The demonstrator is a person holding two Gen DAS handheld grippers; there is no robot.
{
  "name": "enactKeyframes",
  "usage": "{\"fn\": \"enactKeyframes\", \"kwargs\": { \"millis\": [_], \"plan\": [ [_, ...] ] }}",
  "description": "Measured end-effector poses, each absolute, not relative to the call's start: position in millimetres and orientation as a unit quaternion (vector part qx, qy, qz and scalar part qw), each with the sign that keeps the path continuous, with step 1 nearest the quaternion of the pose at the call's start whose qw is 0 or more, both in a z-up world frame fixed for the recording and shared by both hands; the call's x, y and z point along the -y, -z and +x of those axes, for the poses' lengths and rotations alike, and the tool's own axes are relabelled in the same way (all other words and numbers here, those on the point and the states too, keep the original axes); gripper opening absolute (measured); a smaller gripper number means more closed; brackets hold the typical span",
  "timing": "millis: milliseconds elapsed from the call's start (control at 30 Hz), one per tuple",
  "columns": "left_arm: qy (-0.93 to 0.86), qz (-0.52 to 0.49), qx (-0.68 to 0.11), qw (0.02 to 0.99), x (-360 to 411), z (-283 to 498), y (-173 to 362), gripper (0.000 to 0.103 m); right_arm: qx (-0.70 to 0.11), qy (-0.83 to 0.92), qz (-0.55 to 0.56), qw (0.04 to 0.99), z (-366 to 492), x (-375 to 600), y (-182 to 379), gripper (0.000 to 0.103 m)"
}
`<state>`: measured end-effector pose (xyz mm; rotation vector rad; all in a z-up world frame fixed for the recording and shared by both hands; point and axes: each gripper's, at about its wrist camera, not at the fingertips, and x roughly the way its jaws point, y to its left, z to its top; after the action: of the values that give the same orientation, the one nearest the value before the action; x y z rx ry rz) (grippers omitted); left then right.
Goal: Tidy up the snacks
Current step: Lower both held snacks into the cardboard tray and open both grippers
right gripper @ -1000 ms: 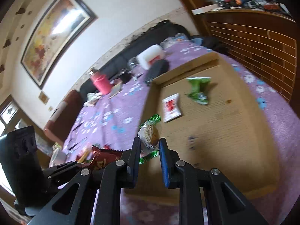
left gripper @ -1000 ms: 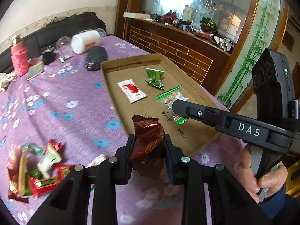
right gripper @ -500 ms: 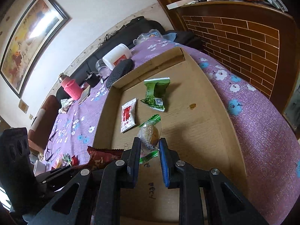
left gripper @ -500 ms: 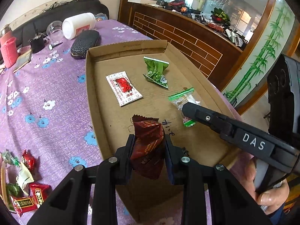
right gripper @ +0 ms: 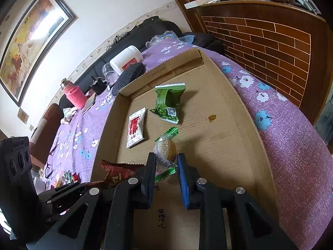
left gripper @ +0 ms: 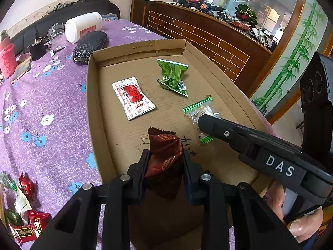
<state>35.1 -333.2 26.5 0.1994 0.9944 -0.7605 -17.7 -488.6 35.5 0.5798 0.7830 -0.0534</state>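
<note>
I hold my left gripper (left gripper: 164, 164) clenched on the crinkled dark-red foil snack packet (left gripper: 163, 158) and my right gripper (right gripper: 166, 170) grasping the clear green-ended candy wrapper (right gripper: 165, 152), both above the near end of the shallow cardboard tray (left gripper: 92, 95), the right one farther in.

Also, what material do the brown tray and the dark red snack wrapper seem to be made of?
The tray looks like plain corrugated cardboard: matte brown, ribbed lines on its floor, folded flaps at the far wall. The dark red wrapper, pinched in the left gripper, looks like glossy plastic or foil film: crinkled, shiny highlights, zigzag-cut top edge.
</note>
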Motion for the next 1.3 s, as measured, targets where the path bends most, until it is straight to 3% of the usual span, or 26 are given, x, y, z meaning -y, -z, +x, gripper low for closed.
{"fn": "enactKeyframes", "kwargs": {
  "millis": [200,367,833,1300],
  "plan": [
    [0.355,0.09,-0.465,0.806,332,35,-27,0.032,-0.374,0.027,0.273,0.886,-18,487,-36,0.024],
    [0.354,0.086,-0.458,0.811,330,34,-31,0.043,-0.372,0.03,0.27,0.888,-19,487,-37,0.024],
    [0.347,0.068,-0.446,0.822,310,31,-49,0.044,-0.316,0.028,0.274,0.908,-36,490,-52,0.025],
    [0.322,0.042,-0.419,0.848,243,20,-94,0.044,-0.29,0.003,0.219,0.932,-40,464,-64,0.03]
  ]
}}
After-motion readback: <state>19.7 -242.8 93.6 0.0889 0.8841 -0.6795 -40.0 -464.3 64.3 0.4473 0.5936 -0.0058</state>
